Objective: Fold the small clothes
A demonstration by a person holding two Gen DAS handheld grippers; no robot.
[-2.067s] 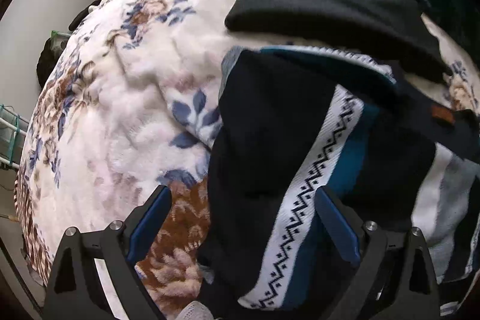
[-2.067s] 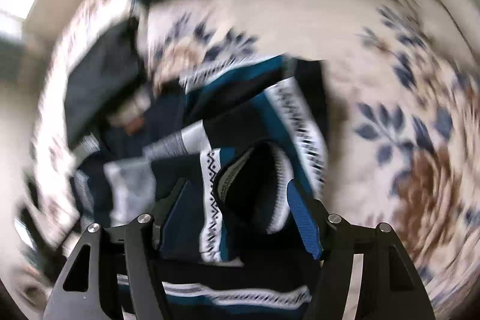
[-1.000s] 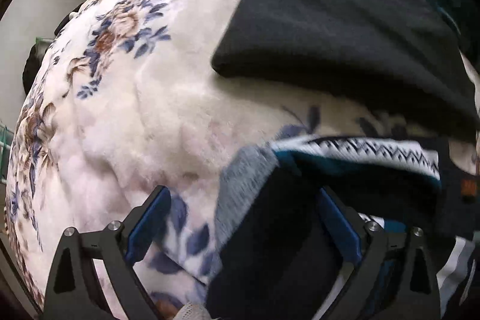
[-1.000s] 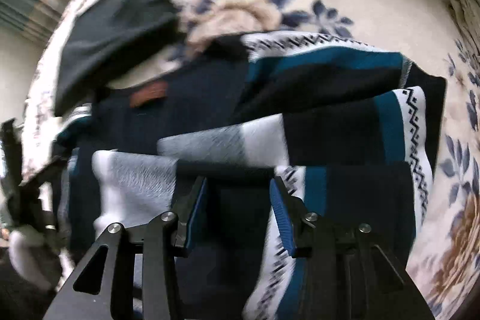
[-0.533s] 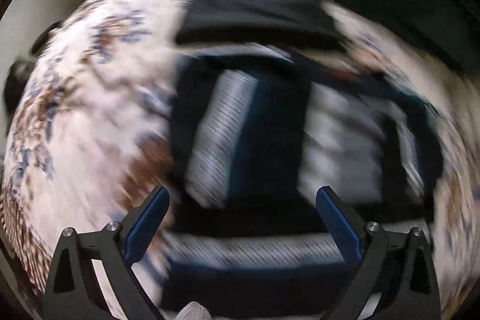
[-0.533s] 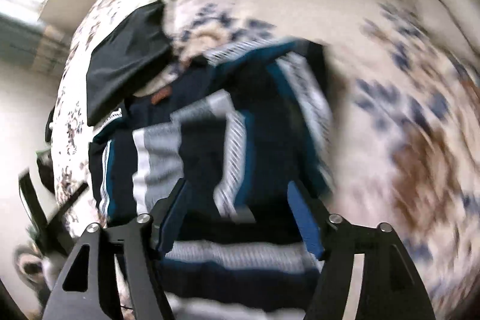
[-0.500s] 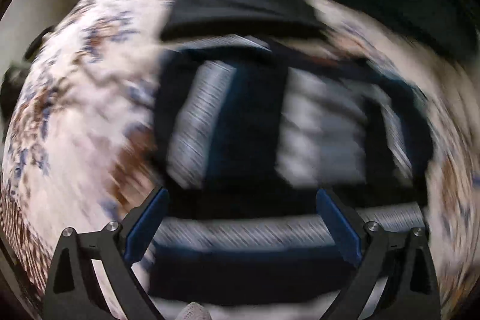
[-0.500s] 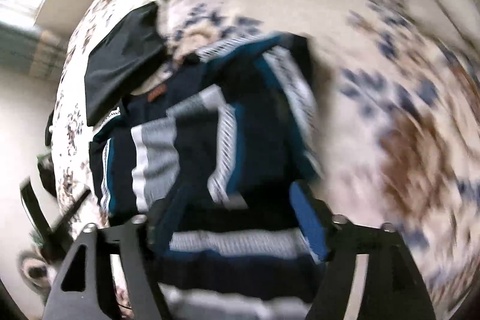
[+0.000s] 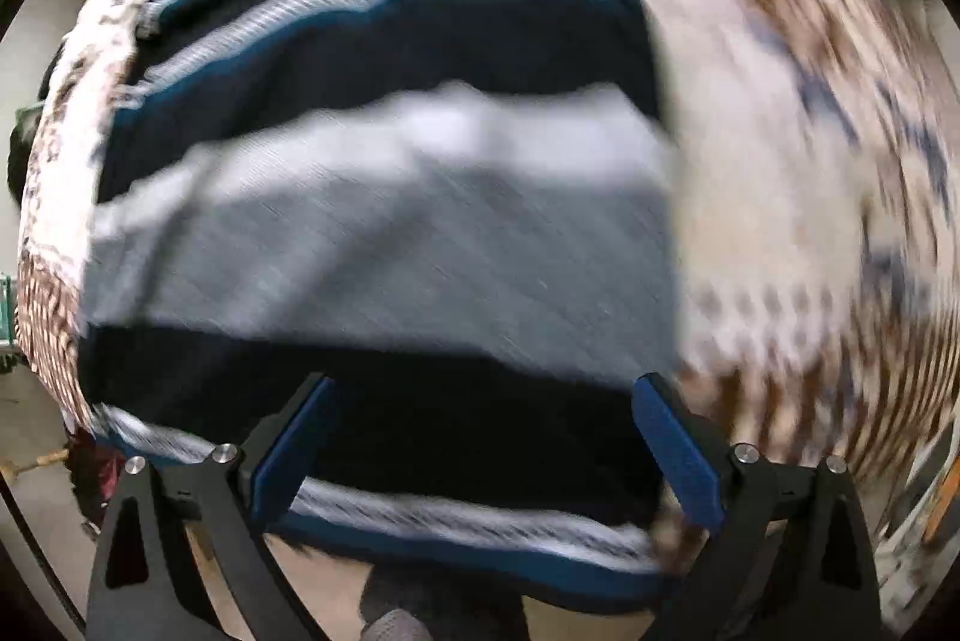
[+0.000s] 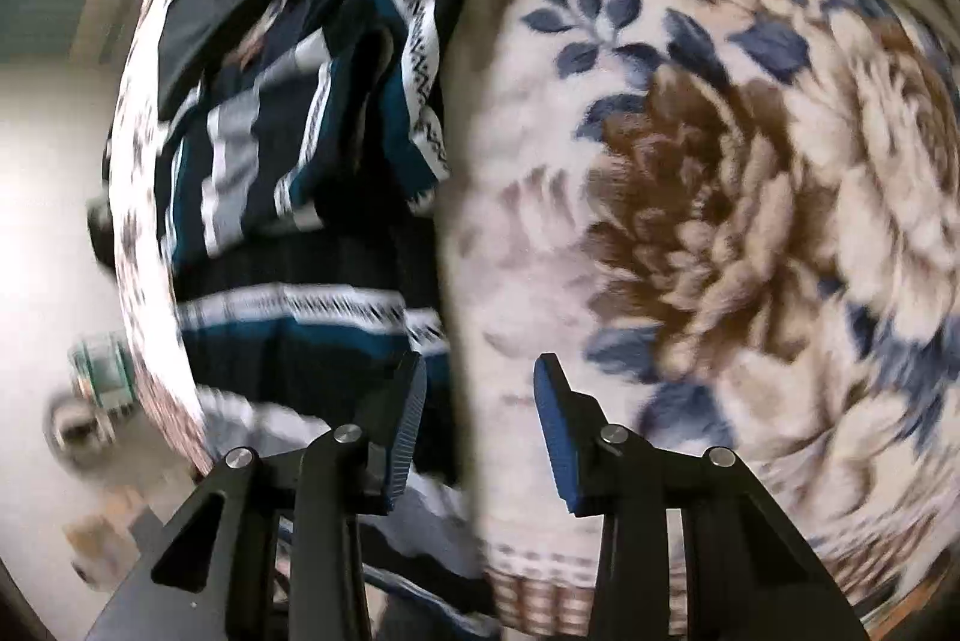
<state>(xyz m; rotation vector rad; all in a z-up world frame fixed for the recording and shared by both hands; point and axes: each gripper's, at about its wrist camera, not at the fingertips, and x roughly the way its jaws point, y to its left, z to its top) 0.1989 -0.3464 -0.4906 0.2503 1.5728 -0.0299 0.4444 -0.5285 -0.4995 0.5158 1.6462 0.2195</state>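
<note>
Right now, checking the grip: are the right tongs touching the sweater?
Apart. The right wrist view shows the right tongs closing on nothing, with the blanket visible between them and the sweater lying leftward.

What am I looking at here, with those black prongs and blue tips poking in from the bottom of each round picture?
There is no robot arm: a person holds a two-finger gripper in each hand, with a wide-angle camera on each looking along its fingers, hence the round, bent pictures. One picture is from the left gripper, the other from the right gripper. The blue tips are their pads. Below lies a striped sweater in navy, teal, grey and white, partly folded, on a fluffy floral blanket. A dark folded garment sits beyond it. The left gripper is open and holds nothing. The right one's jaws are closing at the sweater's edge, with nothing pinched between them. The blur comes from fast hand movement.
</note>
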